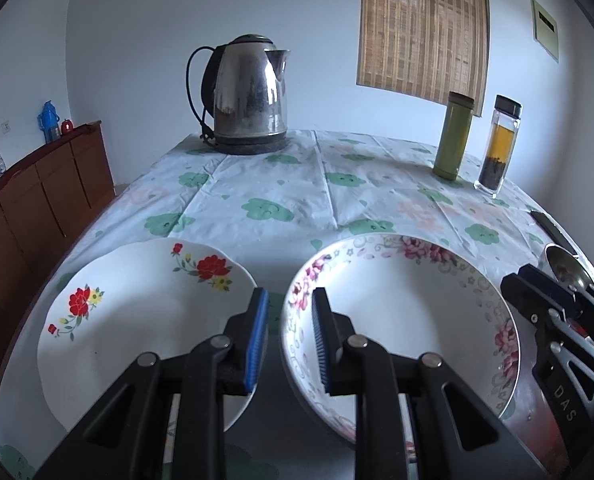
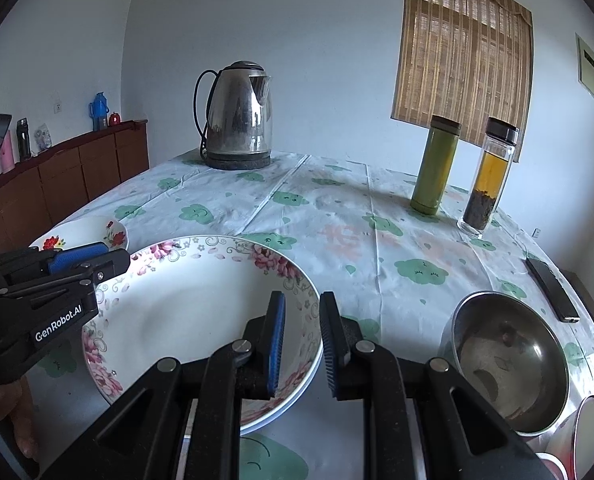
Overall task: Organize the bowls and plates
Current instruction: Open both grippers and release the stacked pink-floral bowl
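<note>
Both grippers hover over the floral tablecloth (image 2: 337, 216) – the left gripper (image 1: 290, 334) and right gripper (image 2: 301, 344) each drawn nearly closed, gripping nothing. The pink-flowered plate (image 2: 185, 312) sits between a red-flowered plate (image 1: 137, 312) and steel bowl (image 2: 509, 360) (kettle (image 1: 245, 96) behind).

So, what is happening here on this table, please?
A person is sorting dishes with a handheld gripper in each hand. The left gripper hangs over the gap between the red-flowered plate and the pink-flowered plate. The right gripper sits by that pink plate's right edge, with the steel bowl further right. Both are nearly shut and hold nothing. A kettle, a green flask and a tea bottle stand further back on the tablecloth.
</note>
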Demonstrator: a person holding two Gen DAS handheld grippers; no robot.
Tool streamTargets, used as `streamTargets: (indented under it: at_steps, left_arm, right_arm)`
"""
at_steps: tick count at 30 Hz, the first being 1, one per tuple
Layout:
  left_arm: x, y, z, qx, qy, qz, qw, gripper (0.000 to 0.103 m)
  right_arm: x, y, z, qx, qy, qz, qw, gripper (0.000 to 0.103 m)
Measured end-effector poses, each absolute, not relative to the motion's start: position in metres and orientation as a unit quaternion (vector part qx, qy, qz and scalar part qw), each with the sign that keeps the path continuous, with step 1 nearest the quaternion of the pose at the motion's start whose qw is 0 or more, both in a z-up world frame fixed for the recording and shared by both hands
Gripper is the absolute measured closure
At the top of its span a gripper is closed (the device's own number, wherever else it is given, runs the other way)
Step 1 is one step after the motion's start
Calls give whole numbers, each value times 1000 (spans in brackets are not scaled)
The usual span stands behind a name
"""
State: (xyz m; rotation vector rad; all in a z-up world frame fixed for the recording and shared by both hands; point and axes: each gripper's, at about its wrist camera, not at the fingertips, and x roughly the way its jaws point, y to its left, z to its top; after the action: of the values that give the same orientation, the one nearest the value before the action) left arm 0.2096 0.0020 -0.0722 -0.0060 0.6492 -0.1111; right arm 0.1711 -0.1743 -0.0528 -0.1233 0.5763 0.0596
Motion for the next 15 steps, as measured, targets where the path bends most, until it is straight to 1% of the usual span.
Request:
streamTargets:
  at_steps: [2, 4, 5, 6, 7, 9, 12, 13, 14, 15]
  left_arm:
    - [208, 4, -71, -5, 315, -50, 948, 73]
    - [206, 5, -71, -6, 312, -49, 949, 69]
    - [205, 6, -70, -6, 312, -48, 949, 68]
    - [205, 6, -71, -5, 312, -47, 949, 68]
    - [204, 7, -70, -5, 313, -45, 949, 65]
    - [202, 8, -69, -5, 310, -43, 950, 60]
    - [200, 9, -66, -4, 305, -39, 952, 48]
    - [199, 9, -65, -4, 303, -36, 952, 39]
    - [198, 10, -64, -4, 299, -32, 954, 32]
    - [198, 11, -64, -4, 297, -30, 955, 32]
  right_arm:
    - [169, -175, -52, -58, 279, 32, 958, 84]
    - [168, -176, -51, -55, 276, 36, 959, 83]
    - [168, -176, -51, -53, 274, 37, 960, 81]
    - [167, -177, -50, -52, 272, 39, 960, 73]
    - [166, -176, -50, -52, 269, 41, 961, 56]
    - [162, -176, -48, -53, 258, 41, 964, 40]
    - [158, -173, -45, -59, 245, 46, 967, 40]
    - [157, -172, -45, -62, 244, 46, 967, 40]
    - [157, -171, -45, -63, 243, 46, 967, 40]
    - [157, -171, -44, -64, 241, 47, 967, 40]
